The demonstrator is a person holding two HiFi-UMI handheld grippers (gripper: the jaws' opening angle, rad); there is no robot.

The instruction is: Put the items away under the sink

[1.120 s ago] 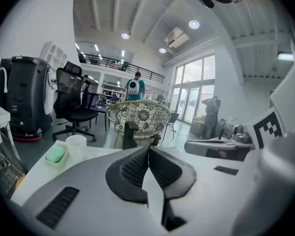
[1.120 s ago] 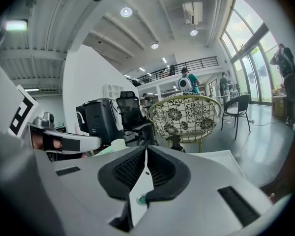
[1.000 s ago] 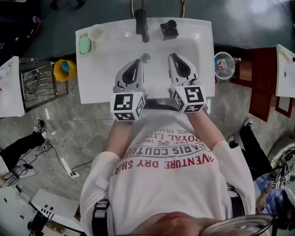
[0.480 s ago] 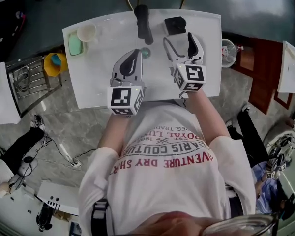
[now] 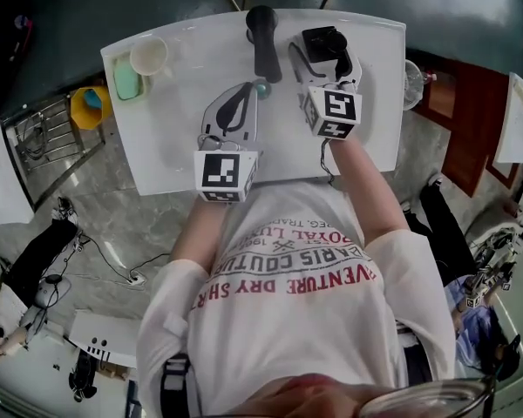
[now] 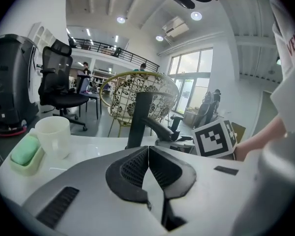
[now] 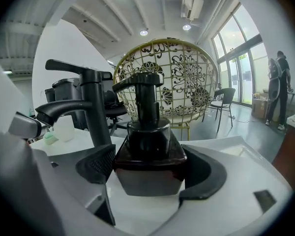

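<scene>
Grasp step: the right hand-held gripper [image 7: 150,181], jaws just opened wide, straddles the soap dispenser [image 7: 147,146] and probably needs to close next. The left hand-held gripper [image 6: 148,166] is shut, empty.

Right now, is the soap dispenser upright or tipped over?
Upright: the soap dispenser sits flat on the sink top, with its pump head straight up on top.

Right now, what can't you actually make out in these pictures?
- Space under the sink: head view, covered by the sink top and the person's shirt.
- Fill level of the pump bottle: right gripper view, glass too dark.
- Contents of the yellow tub: head view, too small.
</scene>
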